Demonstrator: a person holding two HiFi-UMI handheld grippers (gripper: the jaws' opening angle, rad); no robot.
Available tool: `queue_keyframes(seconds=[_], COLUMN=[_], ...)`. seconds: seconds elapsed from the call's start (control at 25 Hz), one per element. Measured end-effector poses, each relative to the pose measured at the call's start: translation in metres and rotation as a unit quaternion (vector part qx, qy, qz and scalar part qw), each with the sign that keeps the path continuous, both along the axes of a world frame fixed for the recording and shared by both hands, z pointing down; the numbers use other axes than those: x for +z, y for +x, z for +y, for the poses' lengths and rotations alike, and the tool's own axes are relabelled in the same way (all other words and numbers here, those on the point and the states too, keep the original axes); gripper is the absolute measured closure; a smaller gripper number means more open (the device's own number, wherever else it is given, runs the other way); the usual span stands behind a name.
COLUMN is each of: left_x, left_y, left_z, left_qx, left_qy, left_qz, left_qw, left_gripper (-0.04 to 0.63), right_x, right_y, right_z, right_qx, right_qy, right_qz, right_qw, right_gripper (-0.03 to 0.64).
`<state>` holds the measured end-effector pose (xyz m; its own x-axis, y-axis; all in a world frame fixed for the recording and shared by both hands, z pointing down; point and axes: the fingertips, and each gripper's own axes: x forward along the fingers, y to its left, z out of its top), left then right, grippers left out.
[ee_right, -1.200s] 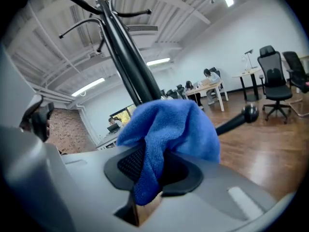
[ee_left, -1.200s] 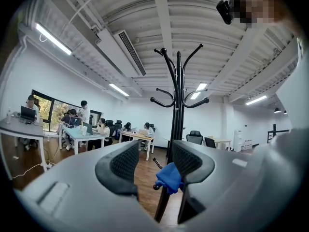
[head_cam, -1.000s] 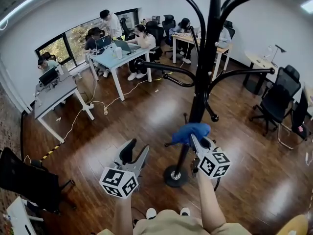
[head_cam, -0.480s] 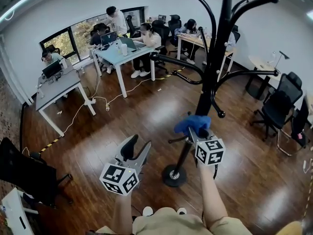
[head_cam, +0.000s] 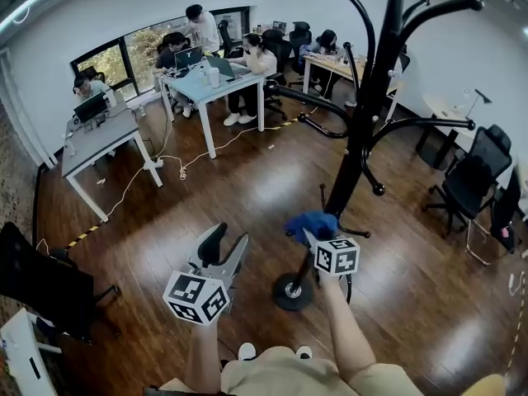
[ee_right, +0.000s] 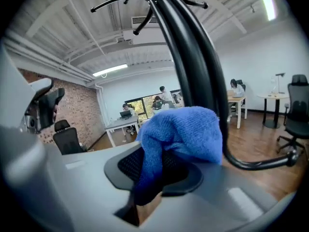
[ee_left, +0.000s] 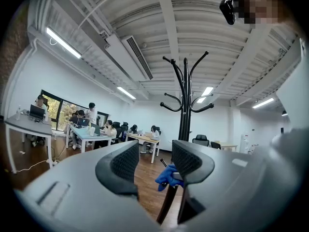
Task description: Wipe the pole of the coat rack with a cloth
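A tall black coat rack stands on the wooden floor; its pole (head_cam: pixel 360 126) rises from a round base (head_cam: pixel 293 291), with curved hooks branching off. A blue cloth (head_cam: pixel 309 223) sits bunched in my right gripper (head_cam: pixel 307 232), which is shut on it and holds it against the lower pole. In the right gripper view the blue cloth (ee_right: pixel 181 134) fills the jaws with the pole (ee_right: pixel 193 57) right behind it. My left gripper (head_cam: pixel 221 252) hangs open and empty to the left of the rack. From the left gripper view the coat rack (ee_left: pixel 185 103) and the cloth (ee_left: pixel 167 175) show beyond the jaws.
Desks (head_cam: pixel 99 143) with seated people line the far left and back of the office. Black office chairs (head_cam: pixel 470 184) stand at the right, and another dark chair (head_cam: pixel 37 291) at the near left. Cables trail on the floor (head_cam: pixel 181 172).
My right gripper has slid down the pole with the cloth, moving lower and a little left. The left gripper has barely shifted.
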<state>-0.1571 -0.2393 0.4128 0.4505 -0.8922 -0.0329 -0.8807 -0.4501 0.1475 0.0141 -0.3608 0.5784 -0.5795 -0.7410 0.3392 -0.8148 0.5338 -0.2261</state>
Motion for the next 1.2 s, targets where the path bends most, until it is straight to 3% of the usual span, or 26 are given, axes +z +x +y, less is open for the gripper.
queue_keyframes(seconds=[0.24, 0.44, 0.64, 0.8, 0.96, 1.2], left_x=[-0.003, -0.003, -0.003, -0.006, -0.005, -0.006], left_y=[0.003, 0.009, 0.024, 0.038, 0.053, 0.065], left_z=[-0.001, -0.003, -0.004, -0.003, -0.002, -0.004], left_qx=[0.003, 0.009, 0.023, 0.032, 0.040, 0.048], left_qy=[-0.001, 0.001, 0.000, 0.001, 0.002, -0.001], left_qz=[-0.003, -0.004, -0.009, -0.014, -0.017, -0.019], left_qw=[1.0000, 0.9999, 0.9997, 0.9994, 0.9991, 0.9987], left_gripper=[0.400, 0.400, 0.400, 0.400, 0.400, 0.400], right_x=[-0.037, -0.137, -0.219, -0.238, -0.204, -0.122], right_y=[-0.059, -0.014, 0.067, 0.071, 0.063, 0.068], right_z=[0.044, 0.058, 0.035, 0.009, -0.002, 0.002], right_qx=[-0.102, -0.079, 0.001, -0.052, -0.108, -0.137], right_qy=[0.007, 0.105, 0.214, 0.239, 0.204, 0.089], right_qz=[-0.060, -0.129, -0.074, -0.013, 0.073, 0.109], right_qw=[0.993, 0.983, 0.974, 0.970, 0.970, 0.981], right_gripper=[0.543, 0.543, 0.543, 0.543, 0.543, 0.543])
